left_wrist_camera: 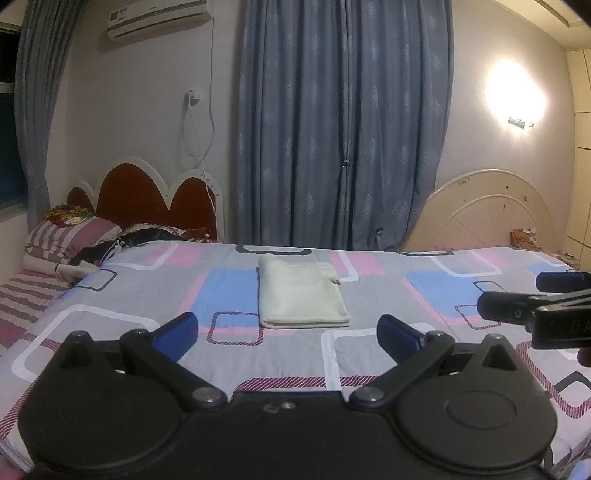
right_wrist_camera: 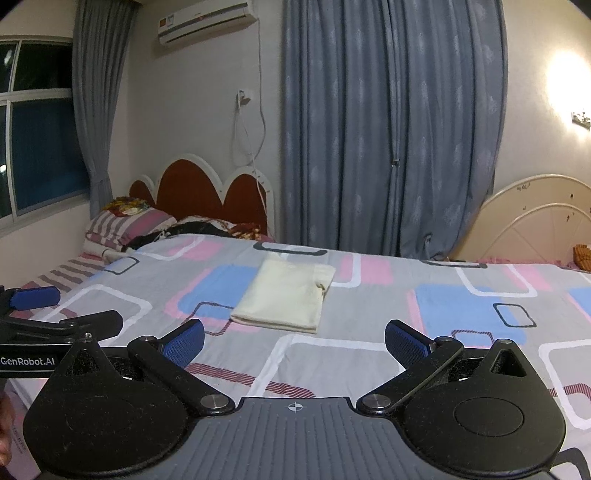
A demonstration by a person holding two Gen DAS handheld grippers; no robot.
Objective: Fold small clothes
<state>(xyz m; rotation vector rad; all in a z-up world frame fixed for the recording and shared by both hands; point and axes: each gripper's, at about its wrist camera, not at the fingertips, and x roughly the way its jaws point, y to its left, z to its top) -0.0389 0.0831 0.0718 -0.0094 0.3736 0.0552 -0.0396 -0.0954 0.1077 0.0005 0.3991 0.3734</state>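
A cream garment (left_wrist_camera: 301, 291) lies folded into a flat rectangle on the patterned bedsheet (left_wrist_camera: 147, 295), ahead of both grippers. In the right wrist view the same cream garment (right_wrist_camera: 286, 295) sits slightly left of centre. My left gripper (left_wrist_camera: 287, 332) hovers open over the sheet, short of the garment's near edge, nothing between its blue pads. My right gripper (right_wrist_camera: 294, 341) is likewise open and holds nothing, a little back from the garment. Each gripper shows at the edge of the other's view: the right one (left_wrist_camera: 524, 295) and the left one (right_wrist_camera: 55, 306).
Striped pillows and dark bedding (left_wrist_camera: 92, 240) pile up by the red scalloped headboard (left_wrist_camera: 147, 195) at far left. Grey-blue curtains (left_wrist_camera: 340, 129) hang behind the bed. A cream headboard (left_wrist_camera: 487, 210) leans at the right. A wall lamp (left_wrist_camera: 517, 96) glows, with an air conditioner (left_wrist_camera: 155, 16) overhead.
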